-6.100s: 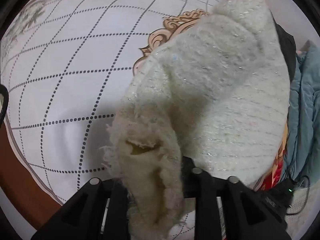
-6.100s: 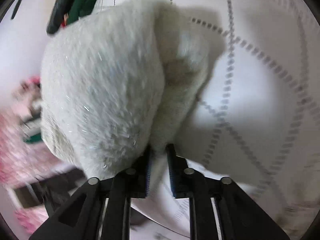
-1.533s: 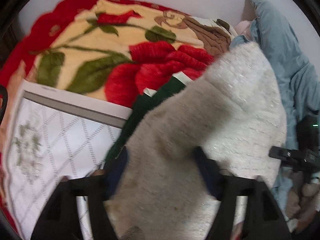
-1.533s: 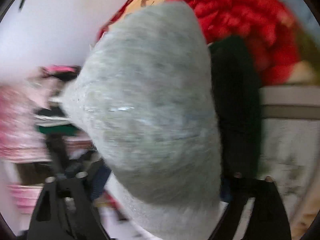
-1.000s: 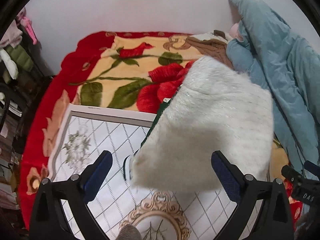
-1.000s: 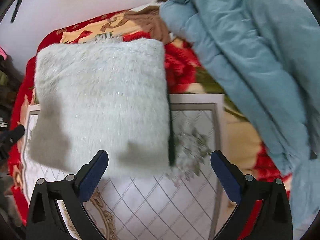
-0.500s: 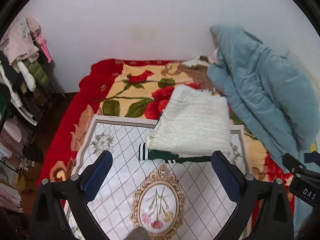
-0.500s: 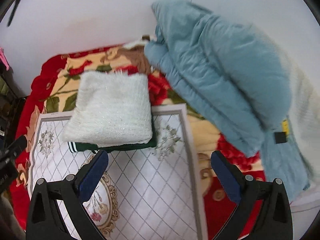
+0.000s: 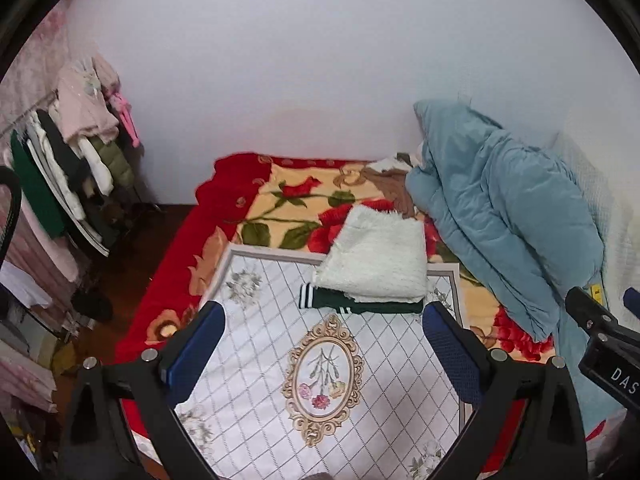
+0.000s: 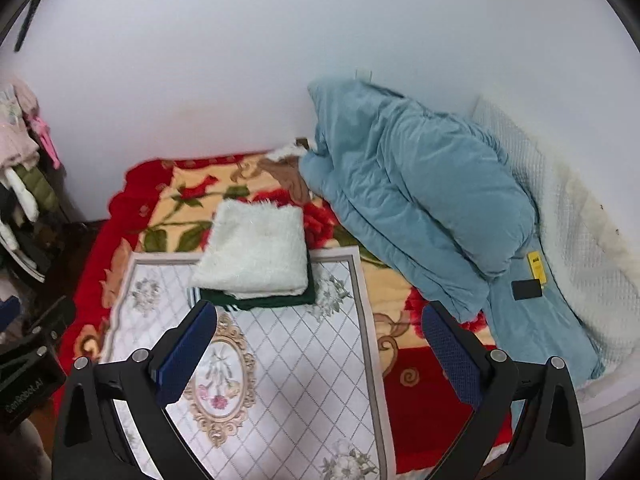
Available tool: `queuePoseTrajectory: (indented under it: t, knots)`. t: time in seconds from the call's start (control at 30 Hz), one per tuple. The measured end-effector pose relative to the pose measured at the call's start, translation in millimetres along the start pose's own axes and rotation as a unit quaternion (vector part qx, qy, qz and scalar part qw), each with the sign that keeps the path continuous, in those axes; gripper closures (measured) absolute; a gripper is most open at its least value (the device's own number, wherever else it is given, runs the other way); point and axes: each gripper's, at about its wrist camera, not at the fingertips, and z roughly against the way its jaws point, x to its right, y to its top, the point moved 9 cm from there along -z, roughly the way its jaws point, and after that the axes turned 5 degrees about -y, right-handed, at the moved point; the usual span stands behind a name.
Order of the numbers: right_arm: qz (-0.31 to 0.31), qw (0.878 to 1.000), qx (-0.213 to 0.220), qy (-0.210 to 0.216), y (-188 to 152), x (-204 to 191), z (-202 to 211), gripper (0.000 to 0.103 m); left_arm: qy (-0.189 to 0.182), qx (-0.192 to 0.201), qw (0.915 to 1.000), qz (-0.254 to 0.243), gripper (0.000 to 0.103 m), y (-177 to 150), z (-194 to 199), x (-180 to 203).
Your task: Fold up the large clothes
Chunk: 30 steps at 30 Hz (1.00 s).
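While nothing is held at this moment, the white fuzzy garment (image 9: 376, 258) lies folded into a neat rectangle on top of a dark green folded garment (image 9: 360, 305), the pair stacked at the far edge of the white quilted mat (image 9: 256, 344), partly overlapping onto the red floral blanket (image 9: 296, 200). Its fringed edge points away toward the wall, and its long axis runs roughly from the viewer outward, a little tilted in each view.

Both tools hang well back and above the bed. The left gripper (image 9: 320, 344) has its blue pads spread wide with nothing between them; the right gripper (image 10: 318, 340) stands equally wide and empty. From the left wrist view the stack sits straight ahead and slightly right of centre; from the right wrist view it sits ahead and left of centre, so it lies between the two, about equally reachable.

I judge this piece finished. A heap of blue quilted bedding (image 10: 420, 200) fills the right side, nearer the right gripper; a clothes rack (image 9: 68, 160) stands at the far left.
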Motion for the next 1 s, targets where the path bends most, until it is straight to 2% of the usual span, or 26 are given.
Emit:
queuePoseTrajectory:
  t: [0.17, 0.37, 0.7, 1.0]
  knots:
    - [0.005, 1.0, 0.026, 0.006, 3, 7, 55, 0.0, -0.001, 0.013, 0.9999, -0.001, 0.002, 3, 39, 5]
    - [0.003, 0.999, 0.047, 0.008, 1, 15, 98, 0.0, 0.01, 0.039, 0.9992, -0.005, 0.002, 1, 68, 6]
    - [0.006, 0.996, 0.086, 0.003, 4, 25, 145, 0.0, 0.01, 0.057, 0.9983, 0.007, 0.002, -4, 92, -1]
    - [0.01, 0.995, 0.096, 0.005, -1, 24, 158, 0.0, 0.01, 0.058, 0.9983, 0.009, 0.002, -6, 97, -2]
